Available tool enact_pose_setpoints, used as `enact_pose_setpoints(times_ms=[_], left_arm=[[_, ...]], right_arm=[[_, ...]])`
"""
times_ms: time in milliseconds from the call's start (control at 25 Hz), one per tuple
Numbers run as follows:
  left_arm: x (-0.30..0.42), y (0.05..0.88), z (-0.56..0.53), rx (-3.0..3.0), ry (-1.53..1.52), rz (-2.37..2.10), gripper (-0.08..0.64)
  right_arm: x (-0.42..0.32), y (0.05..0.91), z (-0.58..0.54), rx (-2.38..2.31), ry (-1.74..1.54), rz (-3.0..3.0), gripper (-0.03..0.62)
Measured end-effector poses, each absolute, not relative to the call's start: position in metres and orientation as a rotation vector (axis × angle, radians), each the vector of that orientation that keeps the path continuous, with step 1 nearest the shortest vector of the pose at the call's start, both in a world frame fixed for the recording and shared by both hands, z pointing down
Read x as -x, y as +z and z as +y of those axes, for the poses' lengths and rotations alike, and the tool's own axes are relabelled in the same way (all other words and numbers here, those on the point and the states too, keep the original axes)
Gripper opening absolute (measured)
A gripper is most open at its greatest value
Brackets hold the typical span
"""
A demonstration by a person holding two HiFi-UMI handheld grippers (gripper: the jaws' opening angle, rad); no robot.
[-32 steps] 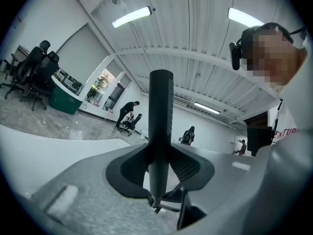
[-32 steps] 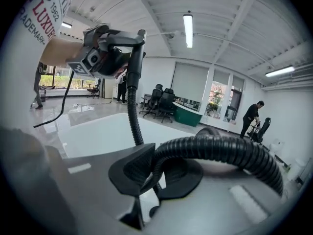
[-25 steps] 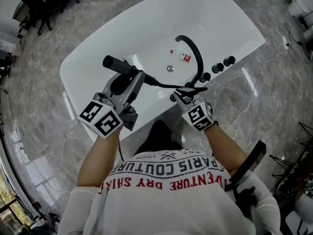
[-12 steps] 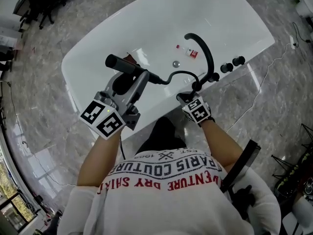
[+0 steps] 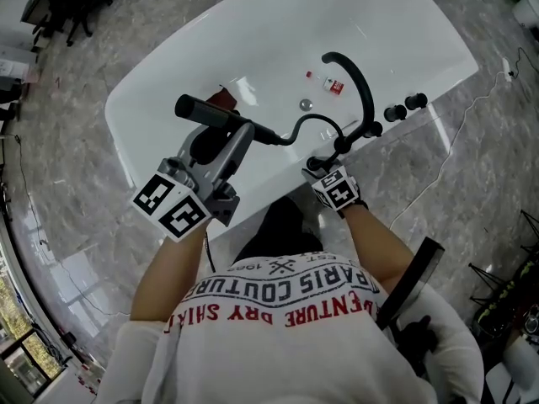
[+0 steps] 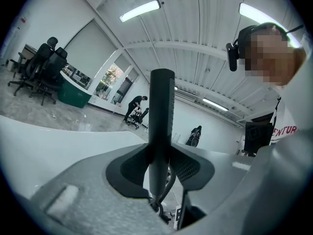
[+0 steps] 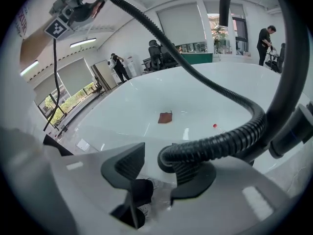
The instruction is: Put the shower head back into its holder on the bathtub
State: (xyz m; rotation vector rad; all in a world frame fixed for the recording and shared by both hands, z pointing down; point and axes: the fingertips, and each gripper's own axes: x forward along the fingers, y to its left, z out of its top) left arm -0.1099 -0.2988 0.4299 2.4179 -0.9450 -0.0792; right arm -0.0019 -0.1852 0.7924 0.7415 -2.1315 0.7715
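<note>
Firstly, in the head view the left gripper (image 5: 238, 133) held the shower head (image 5: 202, 109) over the white bathtub (image 5: 253, 40). In the left gripper view its jaws pinched the handle (image 6: 162, 111). In the right gripper view the jaws of the right gripper (image 7: 156, 168) had just been opening and stood spread around the black hose (image 7: 220, 141).

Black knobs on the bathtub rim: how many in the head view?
3, in a row on the bathtub rim beside the spout: first knob at its base, middle knob, outermost knob. Others could be hidden nearer the camera.
</note>
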Motion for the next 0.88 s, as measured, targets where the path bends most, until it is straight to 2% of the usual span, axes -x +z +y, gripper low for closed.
enact_pose_setpoints(times_ms=[360,880], left_arm=[[0.11,0.416,-0.292,-2.451,-0.083,-0.97,0.137],[0.102,0.319,-0.257,-2.597,-0.213,-0.973,0.137]], right_arm=[[-0.019,0.799,-0.17,-0.709,0.731,-2.018,0.198],[-0.057,0.771,-0.137,-0.797,0.66,-2.01,0.169]])
